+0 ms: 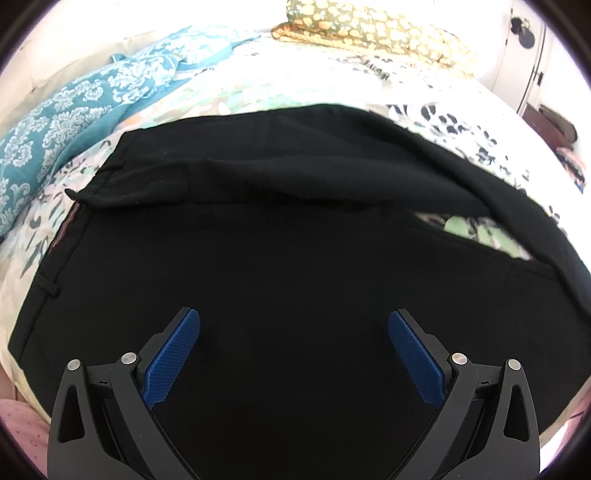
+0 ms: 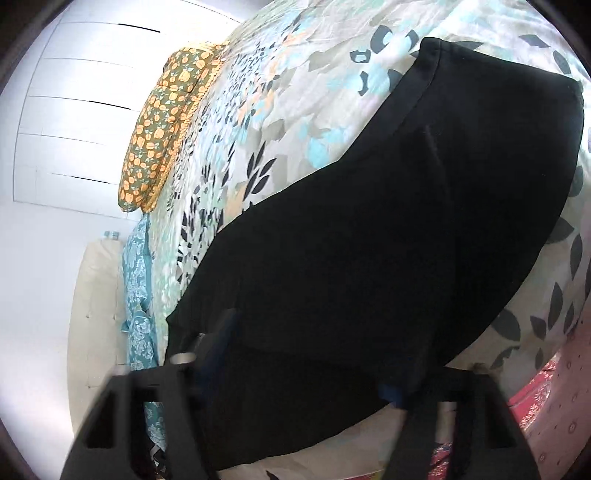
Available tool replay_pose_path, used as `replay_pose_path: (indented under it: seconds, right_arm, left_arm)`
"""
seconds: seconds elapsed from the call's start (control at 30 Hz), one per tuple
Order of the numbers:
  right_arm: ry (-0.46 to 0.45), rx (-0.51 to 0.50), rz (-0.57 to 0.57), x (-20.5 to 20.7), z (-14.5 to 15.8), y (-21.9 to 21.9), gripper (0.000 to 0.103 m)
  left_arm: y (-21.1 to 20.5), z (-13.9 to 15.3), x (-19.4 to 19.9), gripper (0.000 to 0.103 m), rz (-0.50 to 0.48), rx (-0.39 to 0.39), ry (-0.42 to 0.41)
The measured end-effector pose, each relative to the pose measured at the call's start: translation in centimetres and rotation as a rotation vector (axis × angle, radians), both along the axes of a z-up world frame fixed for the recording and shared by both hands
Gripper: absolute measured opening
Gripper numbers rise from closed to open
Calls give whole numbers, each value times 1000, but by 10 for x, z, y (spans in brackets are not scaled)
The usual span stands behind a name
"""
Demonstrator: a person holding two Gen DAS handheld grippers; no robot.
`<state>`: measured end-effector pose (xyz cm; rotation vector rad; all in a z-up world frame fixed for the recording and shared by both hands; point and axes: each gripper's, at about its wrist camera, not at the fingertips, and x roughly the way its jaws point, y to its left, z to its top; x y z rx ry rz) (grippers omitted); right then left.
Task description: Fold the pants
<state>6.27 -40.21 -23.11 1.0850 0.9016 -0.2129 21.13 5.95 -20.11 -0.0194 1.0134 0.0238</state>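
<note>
Lying spread across the bed [image 1: 295,77], on its leaf-and-flower patterned cover, the black pants [image 1: 295,240] take up most of both views. They look to be partway through the job: one layer of cloth already lies doubled over another, with a ridge of fold running across the far part in the left wrist view and a small window of bed cover showing between layers at the right. The waistband end, with a belt loop, sits at the left edge there.

The left gripper [image 1: 294,321] hovers above the near part of the pants with its jaws spread wide and nothing between the blue pads [image 1: 173,362]. The right gripper [image 2: 303,373] is blurred, and black cloth hangs across its front; whether its jaws are pinching that cloth or merely lie behind it, I cannot tell.

Next, in my judgement, comes taking a firm hold of a free edge with the left jaws so both ends travel over together and the hem lands square.

Bare bed cover lies beyond the pants on the far side, giving room. A teal patterned pillow [image 1: 70,110] and an orange-flowered pillow [image 1: 380,29] sit near the headboard, well apart from the pants.
</note>
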Motion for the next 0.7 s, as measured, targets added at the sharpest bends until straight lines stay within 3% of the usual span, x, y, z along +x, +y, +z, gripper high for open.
replay_pose_path:
  seconds: [0.03,0.17,0.3,0.4,0.57,0.63,0.7]
  right_arm:
    - [22,-31,-9,-3,1,-1,18]
    - [33,-140,22,-1,11,0,6]
    - [-81,-309,126,9,63,22,5]
    - [-195,-403,177,10,105,38,5]
    - [-314,-483,249,-6,152,53,5]
    - [-338,-487,264,-13,163,57,5]
    - [-359,-481,273,-11,173,62,5]
  left_arm:
    - [0,-1,0,102,0,6,4]
    - [2,-4,0,102,5,15,19]
    - [3,-2,1,102,14,7,45]
    - [2,18,10,102,-13,-55,25]
    - [1,60,65,102,-26,-149,-18]
    - [6,68,103,102,-18,-243,22]
    - [19,67,138,102,54,-359,53]
